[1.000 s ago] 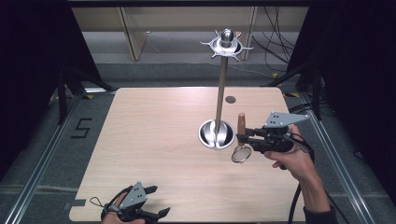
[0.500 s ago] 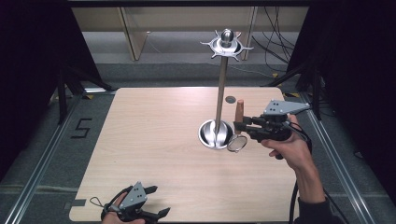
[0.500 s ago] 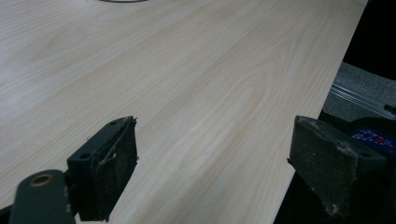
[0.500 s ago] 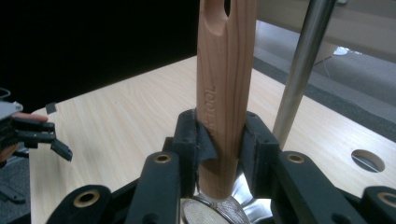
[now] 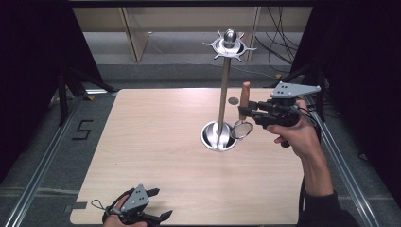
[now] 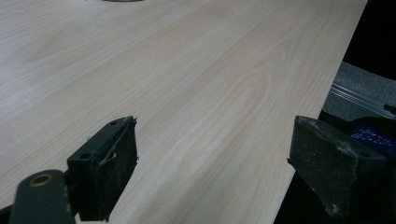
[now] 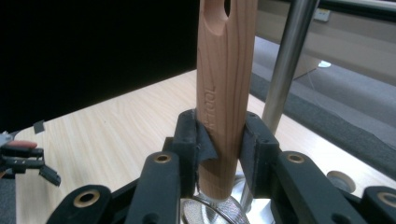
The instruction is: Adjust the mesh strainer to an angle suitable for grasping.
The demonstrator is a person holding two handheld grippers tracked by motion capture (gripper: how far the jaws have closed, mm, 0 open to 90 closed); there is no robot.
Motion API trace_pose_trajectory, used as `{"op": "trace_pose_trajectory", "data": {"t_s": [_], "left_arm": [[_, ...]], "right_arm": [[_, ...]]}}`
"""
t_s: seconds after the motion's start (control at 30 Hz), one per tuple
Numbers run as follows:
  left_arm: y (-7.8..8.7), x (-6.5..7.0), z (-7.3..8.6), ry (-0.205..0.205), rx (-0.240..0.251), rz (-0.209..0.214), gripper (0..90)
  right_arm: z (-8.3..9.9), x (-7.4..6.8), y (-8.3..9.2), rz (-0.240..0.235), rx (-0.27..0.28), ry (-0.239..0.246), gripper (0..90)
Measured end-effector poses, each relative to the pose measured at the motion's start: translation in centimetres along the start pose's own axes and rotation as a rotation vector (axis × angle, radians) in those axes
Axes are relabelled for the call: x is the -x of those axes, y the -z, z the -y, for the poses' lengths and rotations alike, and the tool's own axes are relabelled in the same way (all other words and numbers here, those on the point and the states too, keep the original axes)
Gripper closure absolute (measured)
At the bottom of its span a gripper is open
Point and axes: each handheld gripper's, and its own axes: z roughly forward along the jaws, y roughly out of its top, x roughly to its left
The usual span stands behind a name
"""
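Right gripper (image 5: 247, 115) was clamped on the strainer's wooden handle (image 5: 244, 97), handle upright, mesh ring (image 5: 241, 129) hanging below, just right of the stand's pole (image 5: 223, 101) near the table's (image 5: 142, 142) far-right corner. Hooks (image 5: 229, 46) sat way higher. Left gripper (image 5: 153, 215), jaws wide and holding nothing, idled at the near edge.

Strainer's wooden handle (image 7: 225, 93) cut off up top, mesh (image 7: 212, 211) mostly hidden behind the pads (image 7: 195, 140).

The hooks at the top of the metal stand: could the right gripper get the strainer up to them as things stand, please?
Probably yes. The right gripper is shut on the strainer by its wooden handle, upright beside the pole, and nothing lies between it and the hooks above; it would need raising well higher.
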Motion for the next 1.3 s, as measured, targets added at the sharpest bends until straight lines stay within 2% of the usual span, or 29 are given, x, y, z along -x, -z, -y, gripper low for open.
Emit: {"op": "trace_pose_trajectory", "data": {"t_s": [0.03, 0.07, 0.1, 0.13, 0.2, 0.23, 0.27, 0.3, 0.33, 0.37, 0.4, 0.63, 0.7, 0.77, 0.8, 1.07, 1.1, 1.13, 1.17, 1.3], "left_arm": [[0.0, 0.0, 0.0, 0.003, -0.001, 0.005, 14.7], [0.0, 0.2, 0.0, 0.027, -0.001, 0.003, 14.7], [0.0, 0.2, 0.0, 0.027, -0.001, 0.003, 14.7], [0.0, 0.0, 0.0, 0.002, -0.005, 0.003, 14.7], [0.0, 0.0, 0.0, 0.004, 0.004, 0.001, 14.7], [0.0, 0.2, 0.0, 0.026, -0.001, 0.004, 14.7], [0.0, 0.1, 0.0, 0.023, -0.002, 0.001, 14.7], [0.0, 0.2, 0.0, 0.027, -0.001, 0.003, 14.7], [0.0, 0.0, 0.0, -0.002, -0.003, 0.003, 14.7], [0.0, 0.0, 0.0, 0.001, -0.003, 0.002, 14.7], [0.0, 0.1, 0.0, 0.022, -0.003, -0.001, 14.7], [0.0, 0.2, 0.0, 0.023, 0.0, 0.001, 14.7], [0.0, 0.2, 0.0, 0.023, -0.002, 0.004, 14.7], [0.1, 0.0, 0.0, -0.005, -0.005, 0.009, 14.7], [0.0, 0.2, 0.0, 0.023, -0.004, 0.001, 14.7], [0.0, 0.2, 0.0, 0.019, -0.005, 0.007, 14.7], [0.0, 0.1, 0.0, 0.0, -0.007, 0.011, 14.7], [0.0, 0.1, 0.0, 0.009, -0.007, 0.009, 14.7], [0.0, 0.2, 0.0, 0.022, -0.002, 0.001, 14.7], [0.0, 0.2, 0.0, 0.022, -0.003, 0.003, 14.7]], "right_arm": [[0.0, 0.0, 0.0, 0.0, 0.0, 0.0, 70.9], [-0.5, 0.1, 0.0, 0.0, 0.001, -0.015, 71.0], [-0.5, 0.1, 0.0, 0.0, 0.001, -0.015, 71.0], [-0.9, 0.3, 0.0, 0.011, 0.006, -0.005, 71.0], [-1.1, 0.4, 0.0, 0.003, 0.006, -0.007, 71.0], [-1.4, 0.5, 0.0, 0.008, 0.001, -0.011, 70.9], [-1.6, 0.7, -0.1, 0.001, 0.005, -0.003, 71.0], [-1.9, 0.6, -0.1, 0.012, 0.004, -0.013, 71.0], [-2.1, 0.7, -0.1, 0.008, 0.007, -0.018, 71.0], [-2.6, 0.8, -0.1, 0.013, 0.002, -0.012, 70.9], [-2.8, 0.9, -0.2, 0.018, -0.001, -0.005, 70.9], [-4.2, 1.0, -0.3, 0.044, -0.004, -0.004, 70.9], [-4.7, 1.3, -0.5, 0.032, -0.01, -0.022, 70.9], [-4.9, 1.6, -0.7, 0.036, -0.014, -0.026, 71.0], [-5.0, 1.8, -0.8, 0.045, -0.014, -0.02, 70.9], [-5.5, 2.3, -1.5, 0.037, -0.048, -0.049, 70.9], [-5.5, 2.4, -1.6, 0.036, -0.045, -0.034, 71.0], [-5.6, 2.3, -1.7, 0.036, -0.051, -0.054, 70.9], [-5.6, 2.5, -1.9, 0.033, -0.045, -0.055, 70.9], [-5.6, 2.5, -1.9, 0.038, -0.055, -0.061, 70.9]]}}
